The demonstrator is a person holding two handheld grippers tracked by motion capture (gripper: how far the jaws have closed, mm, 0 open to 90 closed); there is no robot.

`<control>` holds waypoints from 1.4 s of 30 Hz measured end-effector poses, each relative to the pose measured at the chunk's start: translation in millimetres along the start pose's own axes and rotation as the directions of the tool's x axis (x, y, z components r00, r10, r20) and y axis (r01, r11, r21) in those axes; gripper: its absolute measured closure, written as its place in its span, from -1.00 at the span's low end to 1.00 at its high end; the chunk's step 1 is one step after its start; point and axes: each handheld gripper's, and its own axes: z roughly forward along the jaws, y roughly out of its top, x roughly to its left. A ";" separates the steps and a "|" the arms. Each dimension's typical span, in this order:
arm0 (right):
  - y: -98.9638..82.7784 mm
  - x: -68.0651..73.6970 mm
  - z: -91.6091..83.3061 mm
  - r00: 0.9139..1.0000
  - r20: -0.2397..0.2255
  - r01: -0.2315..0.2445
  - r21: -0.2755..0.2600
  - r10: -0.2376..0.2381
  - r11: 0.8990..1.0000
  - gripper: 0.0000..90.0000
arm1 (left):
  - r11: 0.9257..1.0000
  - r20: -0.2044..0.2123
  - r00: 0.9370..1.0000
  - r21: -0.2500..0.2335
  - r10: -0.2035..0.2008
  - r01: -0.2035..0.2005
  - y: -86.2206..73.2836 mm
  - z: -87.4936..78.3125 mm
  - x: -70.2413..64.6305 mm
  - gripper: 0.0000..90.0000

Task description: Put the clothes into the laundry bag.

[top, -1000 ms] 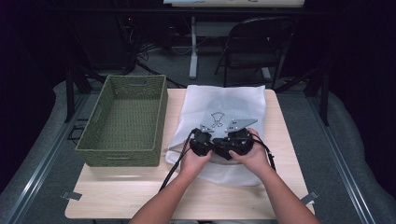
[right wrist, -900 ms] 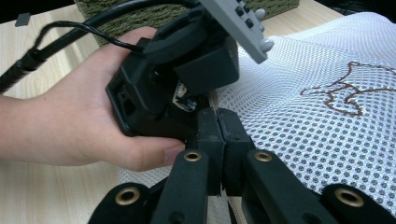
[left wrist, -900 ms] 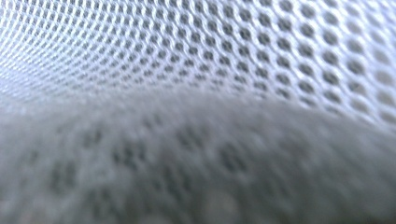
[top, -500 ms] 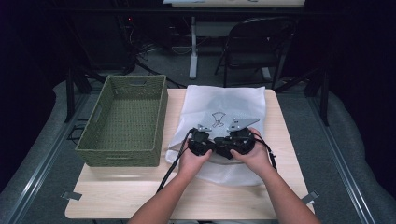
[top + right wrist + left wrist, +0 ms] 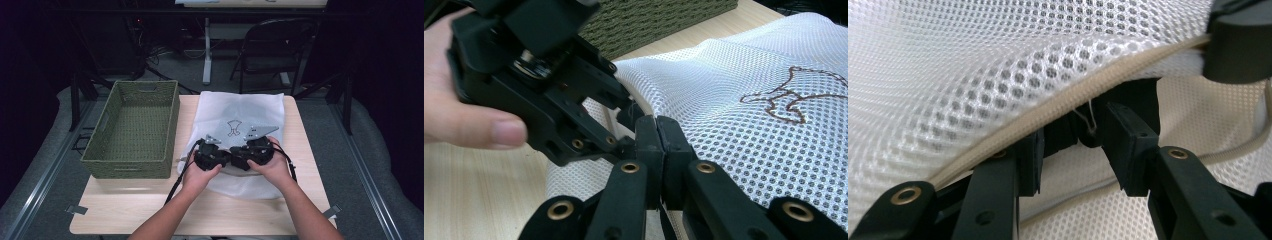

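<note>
In the high view the two hands and the black gripper bodies cover the near middle of the white mesh bag, so the jaw tips and the zipper there are hidden. The forearms run off the bottom edge. The small brown emblem on the bag is too small to make out (an animal outline, perhaps). In the left gripper view the right gripper is cut off by the top right corner, and the beige zipper leaves at both sides.

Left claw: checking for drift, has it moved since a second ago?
Cannot tell: left claw sits at about the same spot beside the basket; its jaws have just been opening by the mesh bag.
</note>
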 end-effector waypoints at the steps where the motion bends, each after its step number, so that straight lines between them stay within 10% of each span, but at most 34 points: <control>1: -0.1 -0.3 -0.1 1.000 0.001 0.002 -0.001 -0.002 1.000 0.99 | 1.000 -0.008 1.000 -0.006 0.009 -0.009 0.0 -1.6 0.2 0.33; 17: -0.8 -1.9 -3.0 1.000 0.007 -0.003 -0.003 0.003 1.000 0.99 | 1.000 -0.028 1.000 0.014 -0.004 0.005 -19.7 -12.9 9.6 0.20; 42: -12.8 6.0 -19.3 1.000 0.025 -0.014 0.021 0.014 1.000 0.99 | 0.999 -0.072 0.996 -0.021 0.044 -0.046 -48.3 -82.5 11.3 0.17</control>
